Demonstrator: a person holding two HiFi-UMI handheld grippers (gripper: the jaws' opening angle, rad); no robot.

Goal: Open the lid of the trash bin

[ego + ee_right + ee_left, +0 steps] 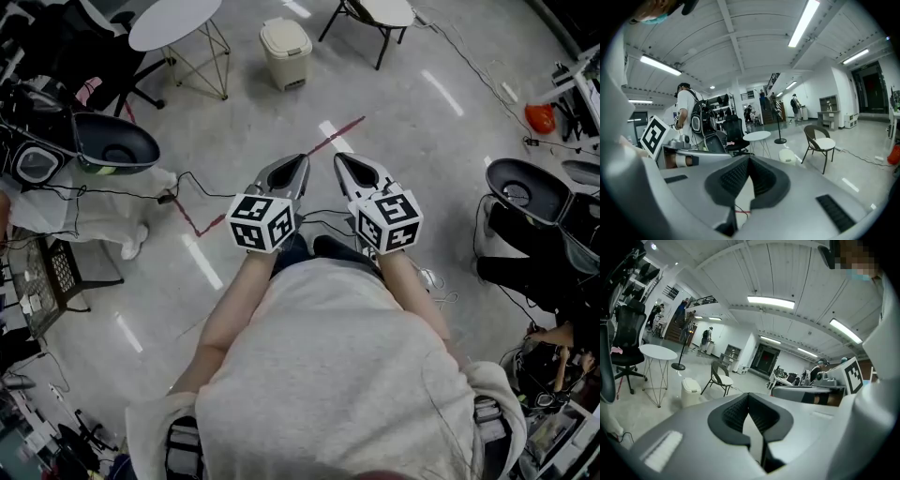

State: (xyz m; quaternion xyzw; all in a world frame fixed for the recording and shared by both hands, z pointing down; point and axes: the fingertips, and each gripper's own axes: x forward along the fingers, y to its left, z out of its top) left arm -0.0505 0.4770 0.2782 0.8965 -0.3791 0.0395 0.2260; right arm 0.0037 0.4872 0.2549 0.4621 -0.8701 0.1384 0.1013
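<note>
Trash bin (286, 52), its lid (284, 36) down, stands on the floor (412, 122) well ahead of both tongs, roughly in line with the left one. Held side by side, the left tongs (296, 167) and the right tongs (345, 167) are each clenched on nothing, pads meeting. Farther out, a round white table (173, 21) stands left of the bin and a chair (380, 14) right of it.

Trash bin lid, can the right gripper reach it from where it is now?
Probably not yet. The trash bin stands well across the floor from the right gripper, which is shut near the person's body. Only open floor lies between, so walking closer should do.
</note>
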